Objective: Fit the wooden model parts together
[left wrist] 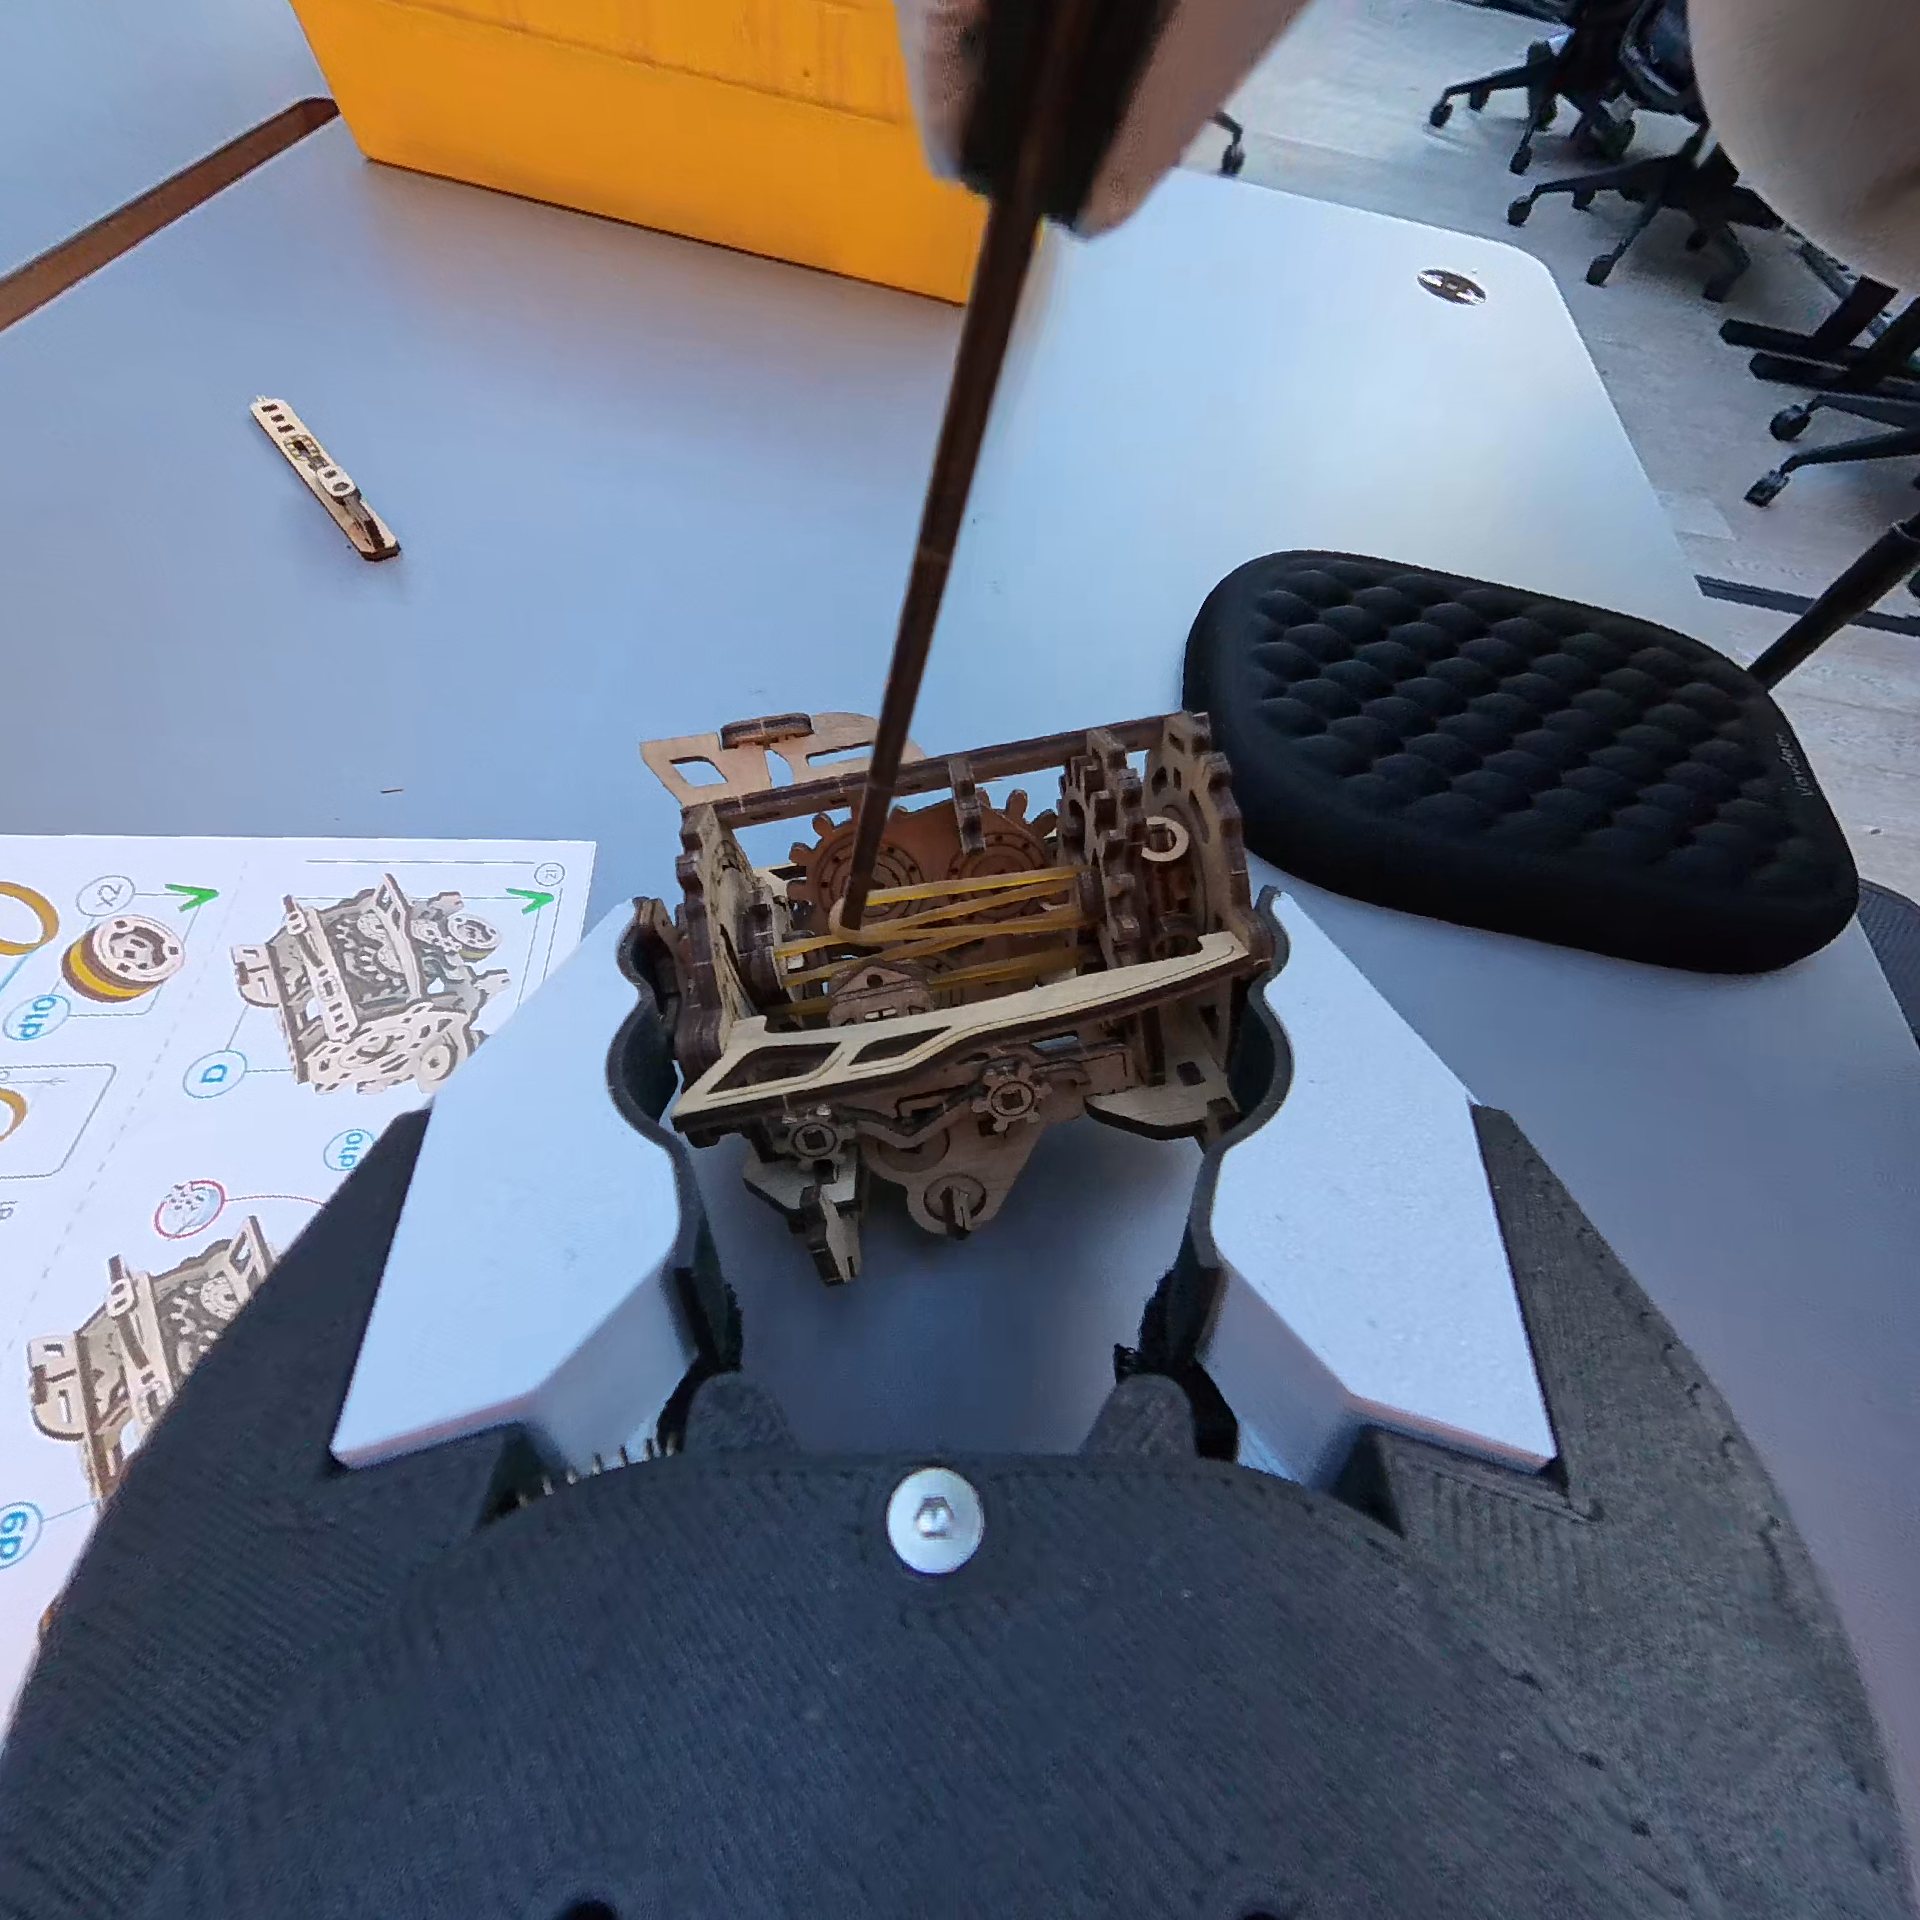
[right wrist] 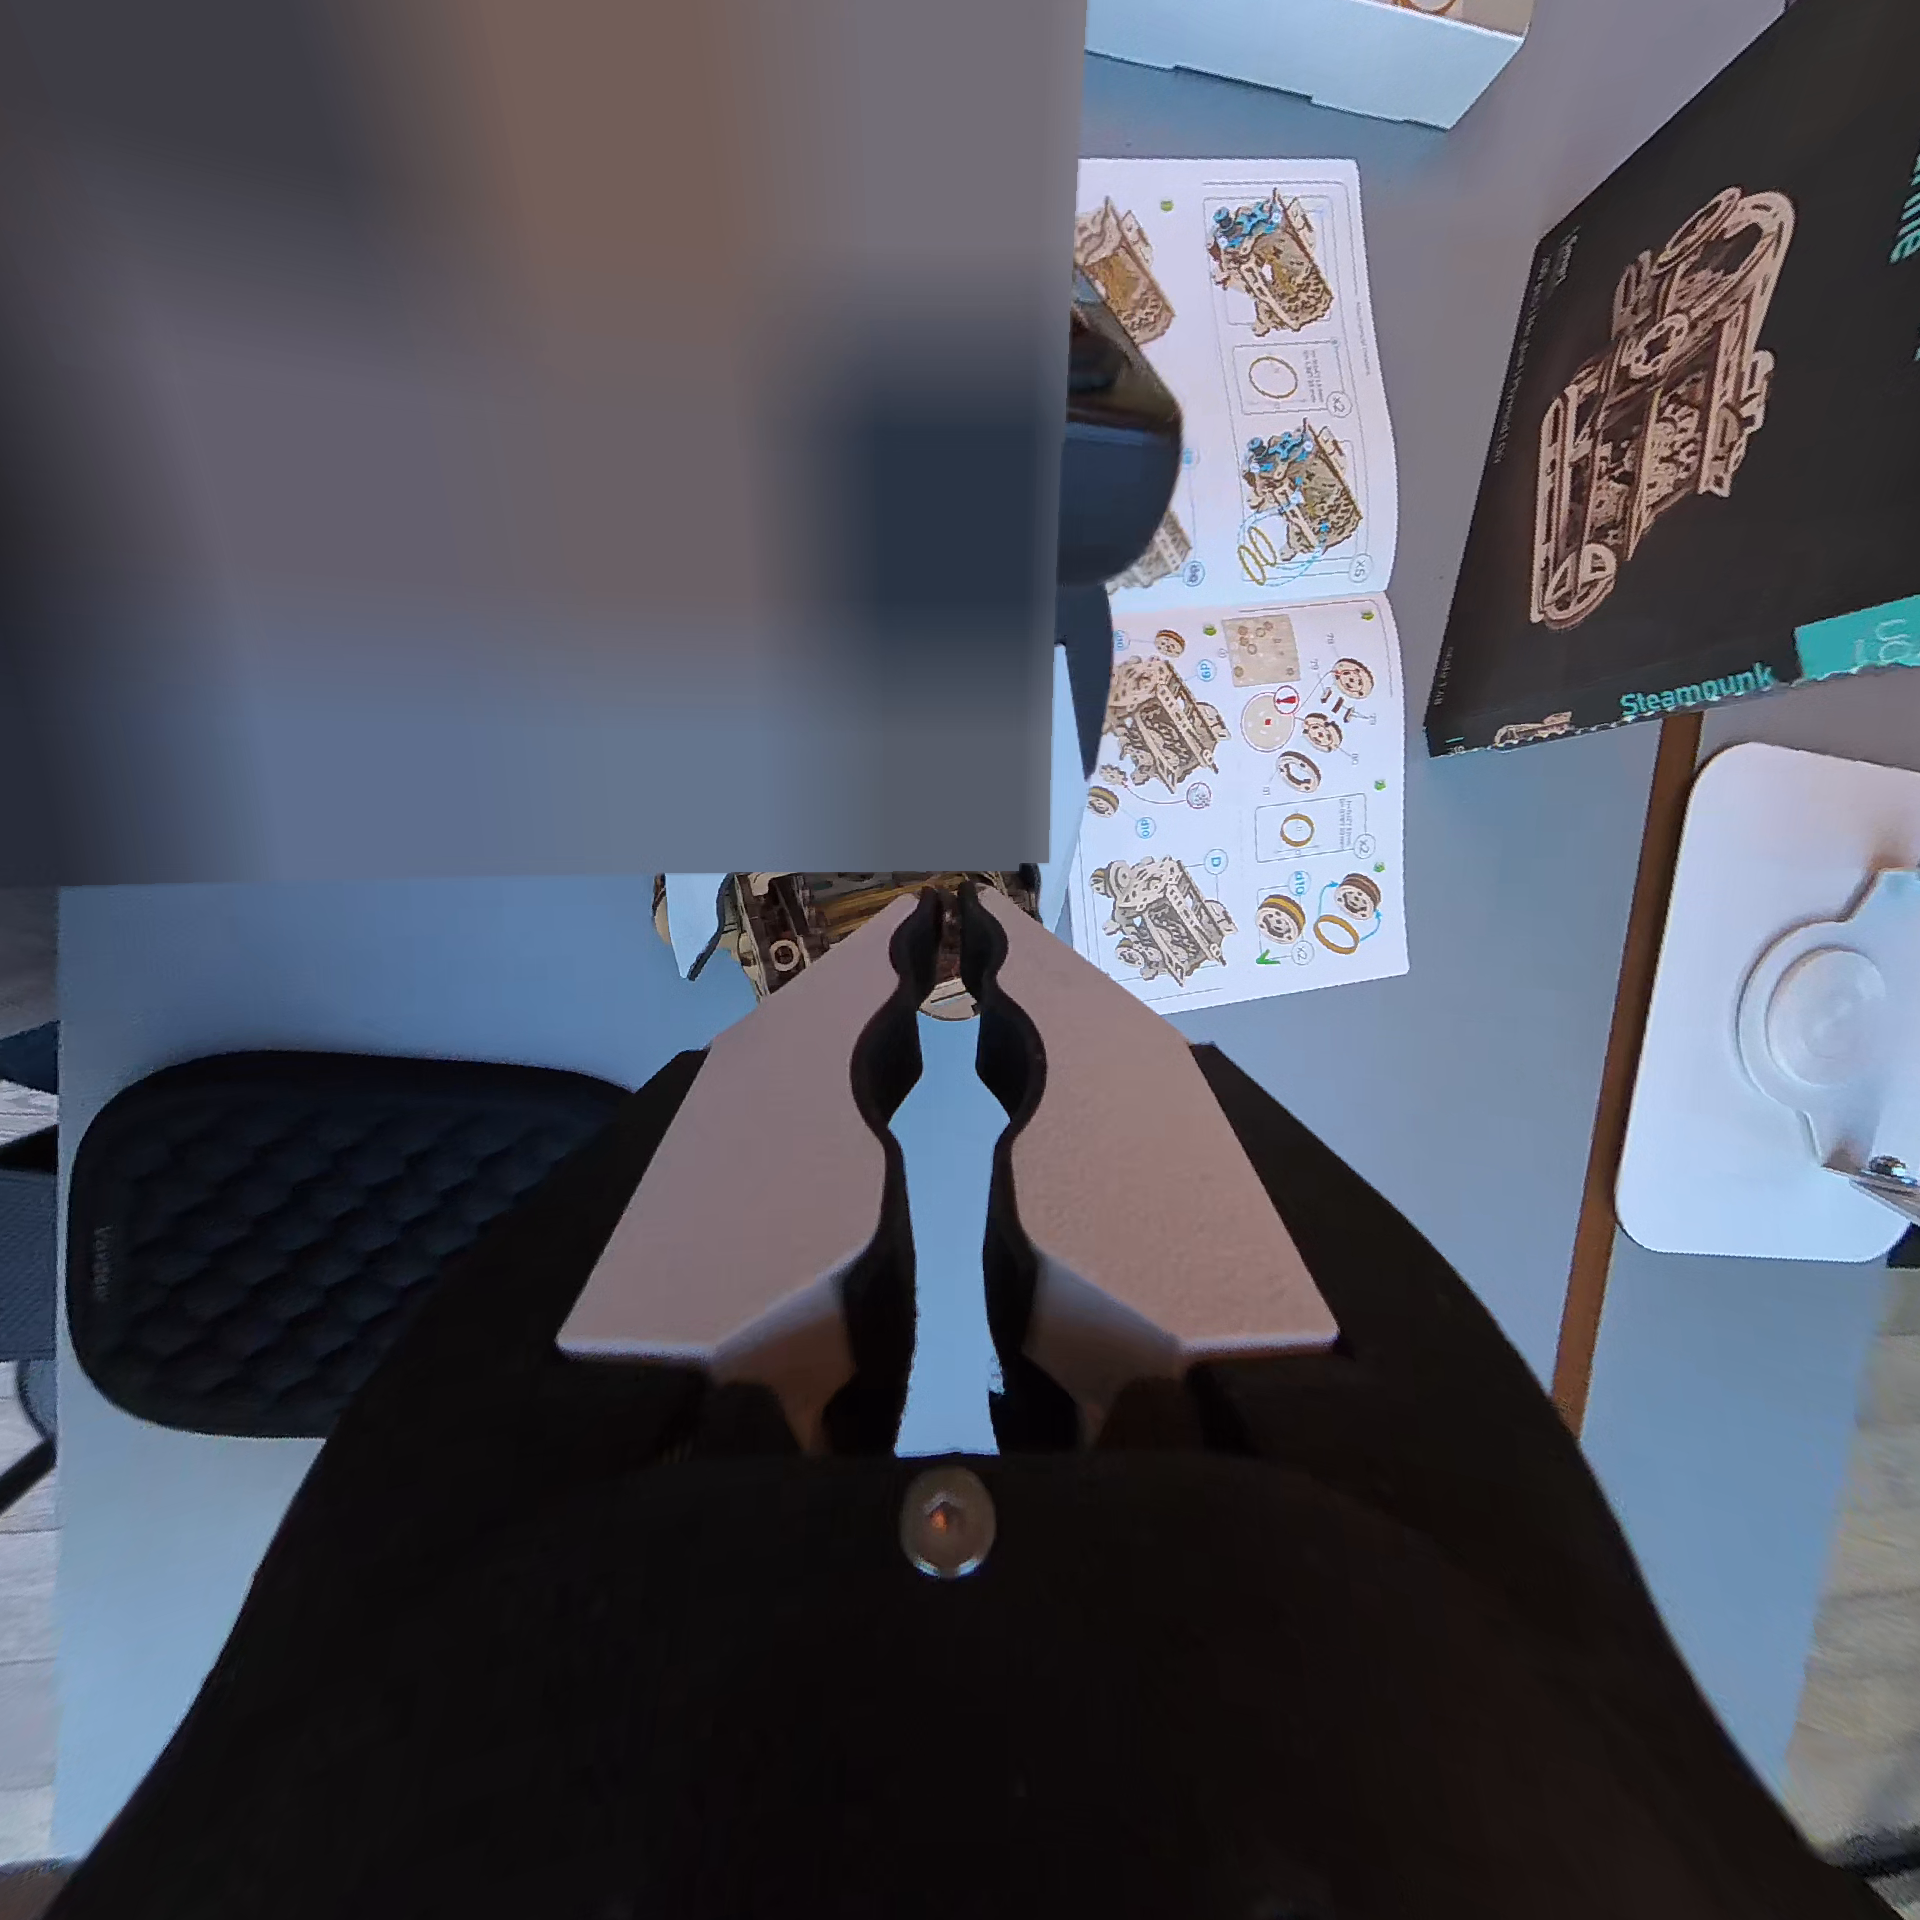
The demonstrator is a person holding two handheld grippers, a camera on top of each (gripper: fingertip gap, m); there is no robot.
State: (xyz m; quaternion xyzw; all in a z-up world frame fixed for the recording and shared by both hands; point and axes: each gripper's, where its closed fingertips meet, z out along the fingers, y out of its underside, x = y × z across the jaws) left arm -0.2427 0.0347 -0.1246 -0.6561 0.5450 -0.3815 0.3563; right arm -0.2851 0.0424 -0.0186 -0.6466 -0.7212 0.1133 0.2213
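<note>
Your left hand-held gripper (left wrist: pixel 951 997) stands wide, clamped on the wooden model (left wrist: pixel 961 966), its pads pressing the model's two sides just above the grey desk (left wrist: pixel 520 623). Your right hand-held gripper (right wrist: pixel 940 914) is closed narrow on a thin dark stick (left wrist: pixel 940 540), whose tip dips into the model among the yellow rubber bands (left wrist: pixel 935 925). The instruction sheet (left wrist: pixel 260 987) lies beside the model.

Left gripper (left wrist: pixel 951 1023) jaws wide, pads pressed on both sides of wooden model (left wrist: pixel 951 977), held above grey table (left wrist: pixel 623 540). Right gripper (left wrist: pixel 1023 156) at top, blurred, apparently clamping thin dark stick (left wrist: pixel 935 582); tip among yellow rubber bands (left wrist: pixel 935 914). Instruction sheet (left wrist: pixel 208 1039) left, black cushion (left wrist: pixel 1507 758) right, loose wooden strip (left wrist: pixel 324 478), yellow box (left wrist: pixel 644 135) behind.
</note>
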